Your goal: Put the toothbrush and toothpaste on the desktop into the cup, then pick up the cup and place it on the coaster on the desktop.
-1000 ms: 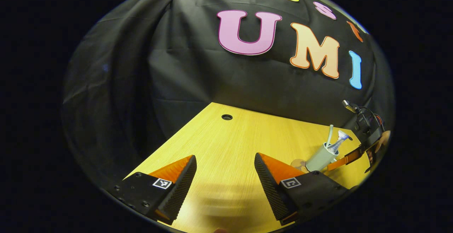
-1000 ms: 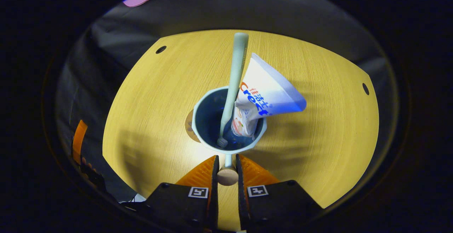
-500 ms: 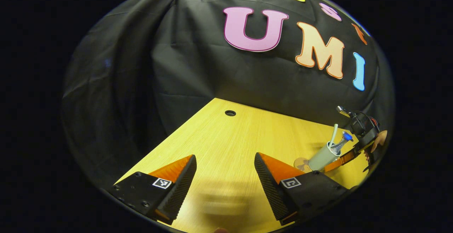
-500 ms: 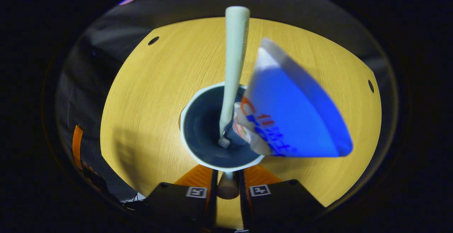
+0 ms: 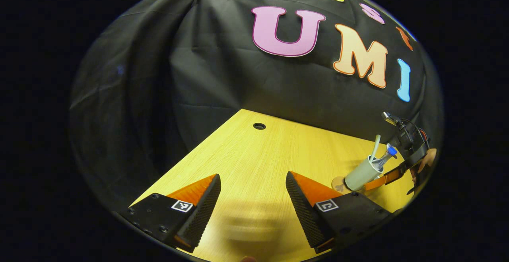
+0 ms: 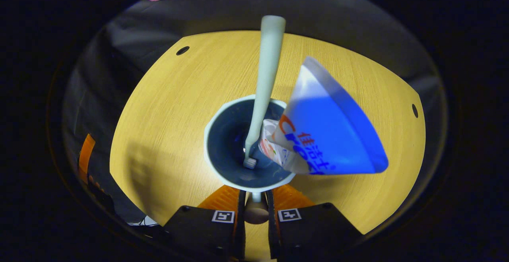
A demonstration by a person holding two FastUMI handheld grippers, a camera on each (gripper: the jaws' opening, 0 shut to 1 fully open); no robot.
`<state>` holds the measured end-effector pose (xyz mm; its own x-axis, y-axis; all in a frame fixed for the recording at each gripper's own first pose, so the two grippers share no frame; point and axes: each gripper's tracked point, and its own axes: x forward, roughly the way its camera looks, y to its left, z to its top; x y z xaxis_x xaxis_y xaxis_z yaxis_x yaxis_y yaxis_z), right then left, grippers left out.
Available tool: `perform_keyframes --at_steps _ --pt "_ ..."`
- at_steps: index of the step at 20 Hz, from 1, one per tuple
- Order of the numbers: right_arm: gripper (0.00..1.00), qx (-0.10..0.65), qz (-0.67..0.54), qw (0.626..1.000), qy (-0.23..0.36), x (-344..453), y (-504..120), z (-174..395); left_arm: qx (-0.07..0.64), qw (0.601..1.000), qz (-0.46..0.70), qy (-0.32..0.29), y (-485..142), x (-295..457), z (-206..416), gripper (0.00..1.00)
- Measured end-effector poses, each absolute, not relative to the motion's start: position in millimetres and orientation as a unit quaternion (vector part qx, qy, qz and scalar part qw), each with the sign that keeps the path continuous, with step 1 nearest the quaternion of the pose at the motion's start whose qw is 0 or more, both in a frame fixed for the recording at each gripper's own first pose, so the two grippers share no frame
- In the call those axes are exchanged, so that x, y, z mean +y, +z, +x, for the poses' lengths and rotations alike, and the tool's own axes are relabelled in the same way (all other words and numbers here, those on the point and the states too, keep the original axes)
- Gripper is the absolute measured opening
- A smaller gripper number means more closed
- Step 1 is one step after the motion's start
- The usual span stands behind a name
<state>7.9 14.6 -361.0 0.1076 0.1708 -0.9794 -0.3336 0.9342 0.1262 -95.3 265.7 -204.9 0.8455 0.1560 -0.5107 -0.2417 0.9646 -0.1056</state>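
Holding brush [image 6: 265, 91] and paste [image 6: 326, 134], the cup [image 6: 222, 174] is clamped by its handle in the right tool [image 6: 255, 210]. It is judged ready for lowering onto the coaster [image 5: 338, 183]; the left tool [image 5: 253, 204] is spread apart

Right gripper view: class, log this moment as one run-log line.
right hand-held gripper: shut on pale green cup handle | mint toothbrush, blue-white toothpaste tube: in cup

Pale green cup [image 6: 222, 174] and toothbrush [image 6: 265, 83], blue-white toothpaste [image 6: 330, 138], yellow wood-grain desktop [image 6: 167, 107]
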Motion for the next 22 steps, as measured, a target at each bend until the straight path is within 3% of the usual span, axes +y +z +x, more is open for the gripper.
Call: perform_keyframes --at_steps 9,12,14,15,16,17,22 --pt "0.25 0.644 -0.071 0.738 0.189 13 -358 13 0.260 0.956 -0.088 0.102 -205 271 -97 0.95" --pt "0.32 0.635 -0.062 0.747 0.189 14 -351 11 0.257 0.958 -0.088 0.093 -206 268 -95 0.95" --pt "0.44 0.616 -0.058 0.761 0.192 15 -338 15 0.256 0.960 -0.084 0.078 -204 259 -88 0.95" --pt "0.65 0.604 -0.059 0.771 0.193 16 -331 17 0.255 0.961 -0.080 0.069 -202 252 -84 0.95" --pt "0.78 0.590 -0.056 0.782 0.194 13 -324 19 0.253 0.963 -0.076 0.060 -199 244 -81 0.95" --pt "1.00 0.574 -0.046 0.793 0.196 10 -313 20 0.251 0.964 -0.072 0.052 -195 234 -77 0.95" --pt "0.96 0.480 -0.014 0.860 0.173 -45 -263 37 0.229 0.972 -0.058 -0.003 -173 158 -58 0.95"
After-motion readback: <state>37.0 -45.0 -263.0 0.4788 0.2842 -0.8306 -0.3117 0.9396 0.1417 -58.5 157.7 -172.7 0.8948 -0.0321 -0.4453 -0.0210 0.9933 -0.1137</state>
